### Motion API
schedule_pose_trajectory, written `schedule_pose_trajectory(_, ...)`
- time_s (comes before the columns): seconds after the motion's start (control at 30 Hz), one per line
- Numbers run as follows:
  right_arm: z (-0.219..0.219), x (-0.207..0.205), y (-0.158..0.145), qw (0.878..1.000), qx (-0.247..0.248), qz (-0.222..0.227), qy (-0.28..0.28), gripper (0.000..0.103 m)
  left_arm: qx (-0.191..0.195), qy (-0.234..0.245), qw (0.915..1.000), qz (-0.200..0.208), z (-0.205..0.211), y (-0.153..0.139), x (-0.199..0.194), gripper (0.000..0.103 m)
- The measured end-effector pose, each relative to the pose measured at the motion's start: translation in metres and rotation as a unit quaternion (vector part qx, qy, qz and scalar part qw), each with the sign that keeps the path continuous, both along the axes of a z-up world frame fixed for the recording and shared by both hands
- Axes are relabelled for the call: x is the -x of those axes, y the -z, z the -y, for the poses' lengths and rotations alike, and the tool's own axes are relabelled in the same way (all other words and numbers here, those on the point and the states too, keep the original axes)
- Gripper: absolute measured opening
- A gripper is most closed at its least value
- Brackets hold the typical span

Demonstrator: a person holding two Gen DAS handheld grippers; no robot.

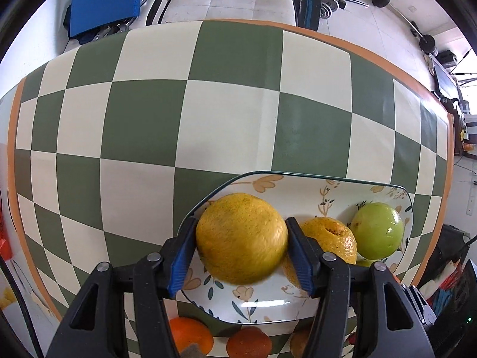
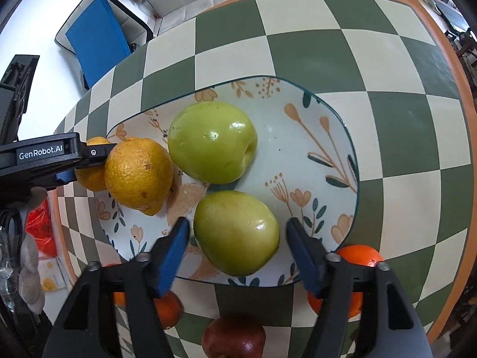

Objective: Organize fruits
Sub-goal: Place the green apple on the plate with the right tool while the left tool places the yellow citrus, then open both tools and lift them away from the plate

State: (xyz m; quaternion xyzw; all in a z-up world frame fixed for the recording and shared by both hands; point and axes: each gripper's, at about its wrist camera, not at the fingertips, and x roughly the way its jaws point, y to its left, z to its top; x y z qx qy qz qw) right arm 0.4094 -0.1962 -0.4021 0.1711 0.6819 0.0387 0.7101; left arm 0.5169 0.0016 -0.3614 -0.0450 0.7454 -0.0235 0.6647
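My left gripper is shut on a large yellow citrus fruit over the left part of the floral plate. A second yellow citrus and a green apple lie on the plate to its right. In the right wrist view my right gripper is open, its blue pads either side of the near green apple with small gaps. On the same plate sit a farther green apple and a yellow citrus. The held citrus shows partly behind the left gripper's body.
The green-and-cream checkered tablecloth has an orange border. Off the plate at the near edge lie oranges and a dark red apple. A blue chair stands beyond the table; a red bag is at the left.
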Motion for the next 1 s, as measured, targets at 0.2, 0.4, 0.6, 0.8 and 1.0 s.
schedule_pose_trajectory(0.2, 0.003, 0.006, -0.016, 1.000, 0.016, 0.007, -0.007, 0.090, -0.012, 0.001, 0.9993, 0.036, -0.005, -0.022, 0.005, 0.091)
schedule_pose_trajectory(0.4, -0.002, 0.021, -0.044, 0.996, 0.076, 0.036, -0.025, 0.095, -0.053, 0.012, 0.9934, 0.100, -0.004, -0.063, 0.038, 0.091)
schedule_pose_trajectory(0.6, -0.005, 0.043, -0.077, 0.992, 0.103, 0.067, -0.024, 0.095, -0.064, 0.008, 0.9873, 0.145, -0.010, -0.098, 0.084, 0.091)
schedule_pose_trajectory(0.8, -0.011, 0.074, -0.115, 0.987, 0.121, 0.104, -0.033, 0.095, -0.070, 0.024, 0.9794, 0.188, -0.004, -0.135, 0.132, 0.091)
schedule_pose_trajectory(1.0, -0.017, 0.102, -0.152, 0.982, 0.126, 0.137, -0.032, 0.095, -0.065, 0.027, 0.9732, 0.219, -0.005, -0.166, 0.169, 0.091)
